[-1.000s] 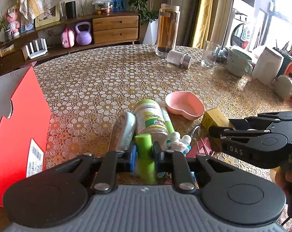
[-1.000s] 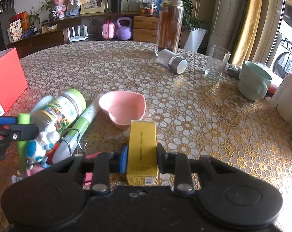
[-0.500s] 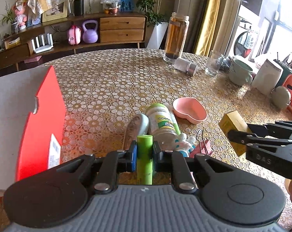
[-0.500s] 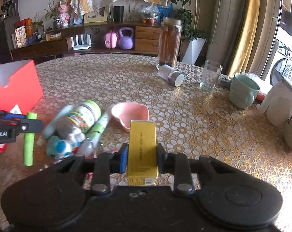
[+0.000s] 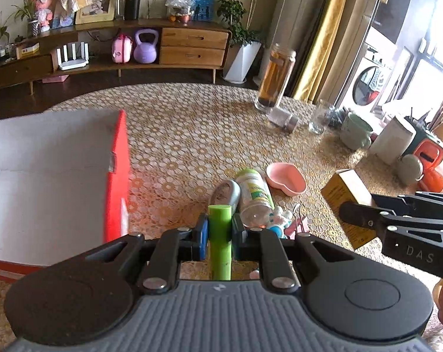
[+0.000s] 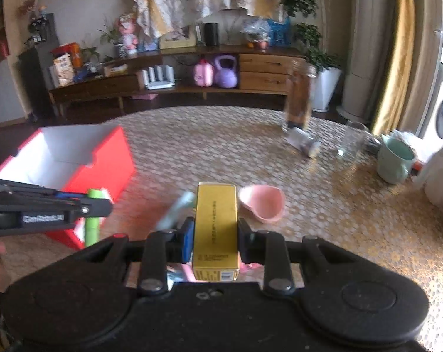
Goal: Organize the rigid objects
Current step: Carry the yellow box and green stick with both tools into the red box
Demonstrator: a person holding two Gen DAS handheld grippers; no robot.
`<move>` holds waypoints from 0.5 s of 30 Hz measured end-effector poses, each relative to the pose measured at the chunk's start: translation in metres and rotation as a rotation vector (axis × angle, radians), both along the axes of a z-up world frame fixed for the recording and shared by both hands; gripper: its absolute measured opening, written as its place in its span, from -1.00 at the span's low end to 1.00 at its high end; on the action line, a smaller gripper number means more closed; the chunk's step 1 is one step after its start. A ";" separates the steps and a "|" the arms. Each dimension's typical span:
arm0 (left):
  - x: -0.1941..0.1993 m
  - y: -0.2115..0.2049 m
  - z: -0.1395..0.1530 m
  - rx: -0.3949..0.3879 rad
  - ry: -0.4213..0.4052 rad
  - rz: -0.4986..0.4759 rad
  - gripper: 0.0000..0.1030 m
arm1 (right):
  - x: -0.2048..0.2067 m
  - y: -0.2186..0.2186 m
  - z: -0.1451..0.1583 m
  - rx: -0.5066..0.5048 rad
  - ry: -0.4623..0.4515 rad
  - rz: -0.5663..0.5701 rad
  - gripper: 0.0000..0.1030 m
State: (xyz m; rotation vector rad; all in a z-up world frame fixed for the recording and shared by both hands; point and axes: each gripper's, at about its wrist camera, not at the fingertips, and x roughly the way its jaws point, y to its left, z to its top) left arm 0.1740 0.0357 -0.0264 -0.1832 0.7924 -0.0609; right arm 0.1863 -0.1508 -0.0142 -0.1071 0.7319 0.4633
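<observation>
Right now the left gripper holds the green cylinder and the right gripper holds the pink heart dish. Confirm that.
Not quite. The left gripper does clamp the green cylinder, but the right gripper holds the yellow box, as the right wrist view shows. The pink heart dish lies on the table.

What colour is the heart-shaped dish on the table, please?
Pink; the heart-shaped dish shows best in the left wrist view.

open red box (image 5: 45, 176), clutter (image 5: 252, 196) beside
</observation>
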 end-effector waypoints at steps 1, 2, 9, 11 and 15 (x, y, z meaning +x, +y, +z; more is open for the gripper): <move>-0.003 0.005 0.006 0.001 -0.007 0.004 -0.69 | -0.001 0.005 0.005 0.005 -0.002 0.008 -0.45; -0.005 0.009 0.010 0.004 -0.013 0.007 -0.69 | -0.002 0.010 0.009 0.011 -0.004 0.019 -0.45; -0.013 0.043 0.036 0.005 -0.042 0.037 -0.69 | -0.006 0.057 0.032 0.026 -0.034 0.096 -0.45; -0.014 0.054 0.042 0.010 -0.048 0.050 -0.69 | -0.006 0.073 0.036 0.023 -0.046 0.120 -0.45; -0.014 0.078 0.052 0.035 -0.060 0.073 -0.69 | -0.005 0.104 0.040 0.011 -0.065 0.168 -0.45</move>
